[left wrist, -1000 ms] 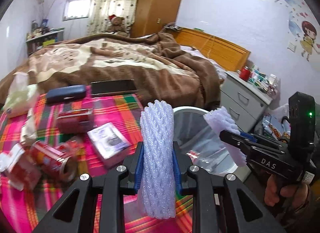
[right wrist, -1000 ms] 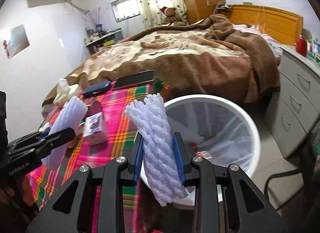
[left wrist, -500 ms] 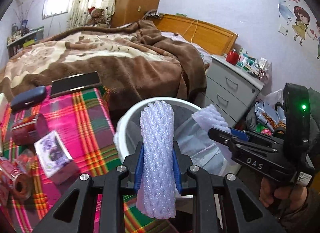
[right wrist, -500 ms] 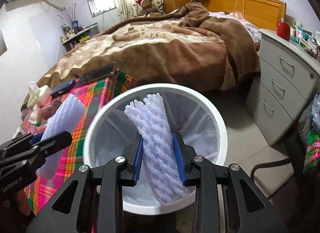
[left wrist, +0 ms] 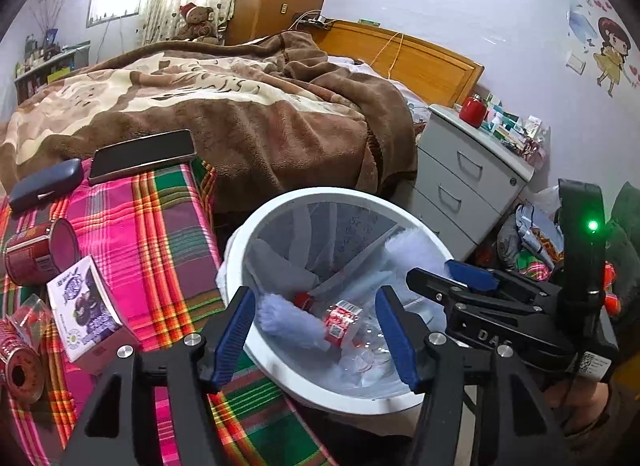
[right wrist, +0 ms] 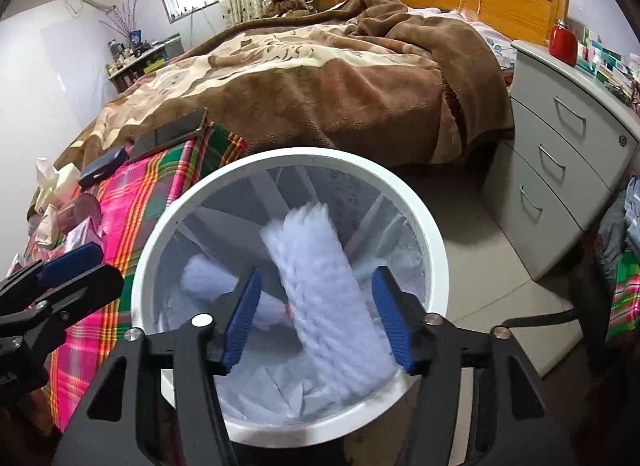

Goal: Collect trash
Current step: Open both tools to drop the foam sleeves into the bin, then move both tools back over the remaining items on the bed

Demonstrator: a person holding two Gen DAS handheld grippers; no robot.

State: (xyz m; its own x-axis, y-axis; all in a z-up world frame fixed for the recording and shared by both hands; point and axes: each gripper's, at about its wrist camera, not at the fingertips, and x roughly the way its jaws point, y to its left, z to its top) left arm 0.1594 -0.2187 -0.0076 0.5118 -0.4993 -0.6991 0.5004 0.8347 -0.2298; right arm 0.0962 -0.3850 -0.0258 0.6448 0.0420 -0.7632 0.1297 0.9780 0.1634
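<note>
I see the round white plastic trash bin with its thin liner (right wrist: pixel 434 250) standing on the floor beside the tabletop under its pink and green plaid cloth (left wrist: pixel 132 225), with the bed under a brown blanket (left wrist: pixel 240 105) behind. Both grippers hang over the bin's mouth.

In the right wrist view, the right gripper (right wrist: pixel 316 314) has its jaws opening, about half apart. The white foam mesh fruit sleeve (right wrist: pixel 324 278) stands tilted between the blue pads (right wrist: pixel 394 318), blurred, its lower end close to the right pad; I cannot tell whether it touches, and the left pad is clear of it. It sits inside the bin's rim.

In the left wrist view, the left gripper (left wrist: pixel 316 334) also has its jaws opening, roughly half wide, with no pad on anything. Its second white foam mesh sleeve (left wrist: pixel 288 318) lies low in the bin, beyond the left pad, next to a crushed clear plastic bottle with a red label (left wrist: pixel 340 322).

On the tabletop lie a small purple and white carton (left wrist: pixel 84 306), a red can on its side (left wrist: pixel 40 252), a dark phone (left wrist: pixel 142 153) and a navy glasses case (left wrist: pixel 46 183).
</note>
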